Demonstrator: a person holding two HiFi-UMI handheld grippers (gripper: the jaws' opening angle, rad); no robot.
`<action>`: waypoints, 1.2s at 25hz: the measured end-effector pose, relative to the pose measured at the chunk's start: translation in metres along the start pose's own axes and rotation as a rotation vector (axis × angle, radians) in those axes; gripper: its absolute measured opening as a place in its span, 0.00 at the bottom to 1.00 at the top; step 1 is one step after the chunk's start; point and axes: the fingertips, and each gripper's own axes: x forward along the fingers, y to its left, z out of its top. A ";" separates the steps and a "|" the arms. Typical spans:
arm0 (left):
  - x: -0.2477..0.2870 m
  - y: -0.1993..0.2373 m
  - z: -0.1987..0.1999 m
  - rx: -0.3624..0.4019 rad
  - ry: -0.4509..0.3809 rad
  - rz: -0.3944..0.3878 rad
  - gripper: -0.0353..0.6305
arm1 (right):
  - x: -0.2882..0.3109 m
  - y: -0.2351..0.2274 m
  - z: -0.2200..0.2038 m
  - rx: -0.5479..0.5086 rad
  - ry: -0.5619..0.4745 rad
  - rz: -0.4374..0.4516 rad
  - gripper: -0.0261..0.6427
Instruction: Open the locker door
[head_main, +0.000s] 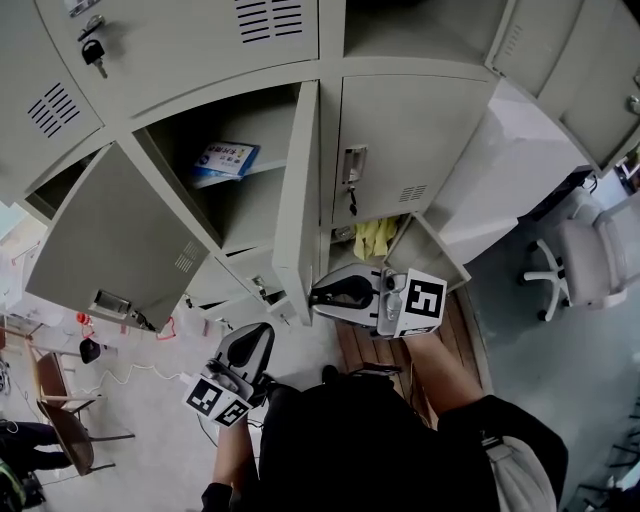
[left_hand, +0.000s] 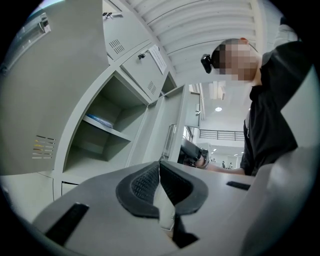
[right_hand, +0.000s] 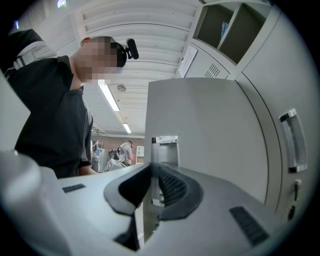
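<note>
1. Right gripper (head_main: 318, 296): jaws pinch the lower free edge of the door (head_main: 298, 190), which stands swung open at mid-bank.
2. Left gripper (head_main: 262, 338): jaws pressed together, empty, lower left of the door.

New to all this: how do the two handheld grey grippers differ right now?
The right gripper is clamped on the edge of the open grey metal locker door; the left gripper is shut on nothing. The right gripper sits at the door; the left gripper hangs apart from it. Both are grey two-jaw tools.

Blue booklet (head_main: 226, 159), print too small.
</note>
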 end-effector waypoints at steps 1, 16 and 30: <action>0.001 -0.001 -0.001 -0.002 0.002 -0.004 0.08 | -0.003 0.000 0.000 0.000 -0.002 0.005 0.12; 0.003 -0.004 -0.001 0.001 0.006 0.000 0.08 | -0.040 0.002 0.006 0.017 -0.040 0.087 0.12; 0.018 -0.004 -0.004 -0.008 0.017 -0.031 0.08 | -0.059 0.000 0.007 -0.001 -0.020 0.057 0.13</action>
